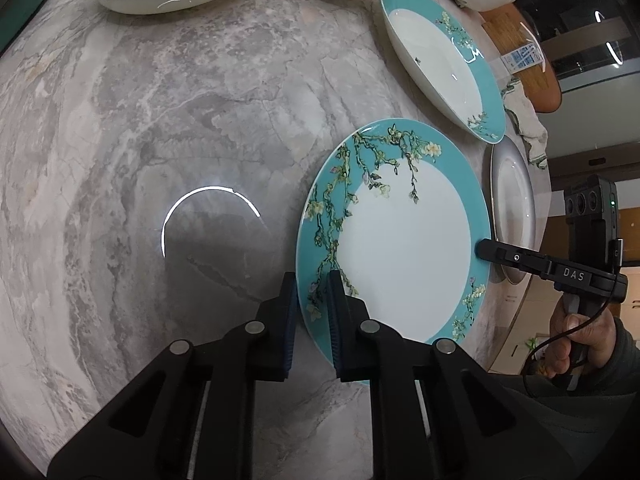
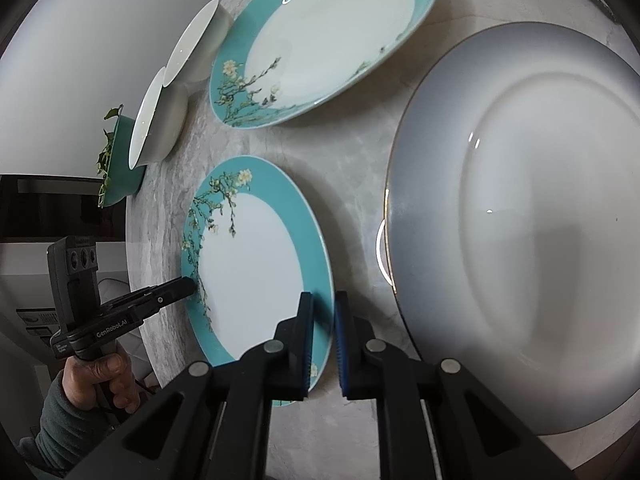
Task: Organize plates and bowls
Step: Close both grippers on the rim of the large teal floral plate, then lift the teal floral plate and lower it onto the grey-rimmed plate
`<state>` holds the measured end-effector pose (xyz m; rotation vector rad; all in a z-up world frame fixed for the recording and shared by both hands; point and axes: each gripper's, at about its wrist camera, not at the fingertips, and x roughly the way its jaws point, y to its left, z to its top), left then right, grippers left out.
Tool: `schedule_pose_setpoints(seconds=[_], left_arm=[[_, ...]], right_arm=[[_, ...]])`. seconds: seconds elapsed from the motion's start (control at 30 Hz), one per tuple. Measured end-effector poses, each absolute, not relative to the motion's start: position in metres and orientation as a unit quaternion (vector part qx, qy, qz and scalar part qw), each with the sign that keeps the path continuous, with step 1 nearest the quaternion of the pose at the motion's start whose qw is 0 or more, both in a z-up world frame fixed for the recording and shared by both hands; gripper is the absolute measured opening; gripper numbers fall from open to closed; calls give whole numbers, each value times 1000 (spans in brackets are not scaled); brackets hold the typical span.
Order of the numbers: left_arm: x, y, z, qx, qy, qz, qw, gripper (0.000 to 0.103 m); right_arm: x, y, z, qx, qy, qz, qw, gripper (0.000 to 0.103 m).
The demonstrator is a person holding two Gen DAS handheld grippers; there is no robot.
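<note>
**Mia:** What are the two grippers doing?

**Ben:** The left gripper (image 1: 312, 308) is pinching the near rim of the teal flower plate (image 1: 400, 256). Its jaws are squeezing tight, one pad on top and one under the rim. The right gripper (image 2: 324, 344) is pinching the other side of the same plate, and its jaws are clamping tight too.

**Mia:** Where is that plate sitting?

**Ben:** It is lying flat on the gray marble desk (image 1: 160, 120), between the two grippers.

**Mia:** How many plates are you counting?

**Ben:** Three. Two are teal with flowers: the one being pinched and a second teal plate (image 2: 320, 40) lying farther back. One is a big gray plate (image 2: 520, 220) with a thin gold edge, sitting just beside the pinched one.

**Mia:** And bowls?

**Ben:** In the right view, two white bowls (image 2: 160, 120) are standing in a row along the desk edge, with a green bowl (image 2: 124, 164) behind them. The left view is showing more white bowls at the far side, but they are cut off, so I cannot count them all.
</note>
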<state>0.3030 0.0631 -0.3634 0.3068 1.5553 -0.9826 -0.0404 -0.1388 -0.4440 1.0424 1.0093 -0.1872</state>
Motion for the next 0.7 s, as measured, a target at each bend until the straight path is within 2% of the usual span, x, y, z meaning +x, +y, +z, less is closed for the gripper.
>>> schedule_pose_setpoints(seconds=[0.4,0.7], left_arm=[[297,81,-324,118,651,-426,617,10],[262,81,-289,116,633,-430,633,10]], right_arm=[[-39,-137,-420,456,458,-69,760,12],[-58,-150,-394,442,454,-58,771,12]])
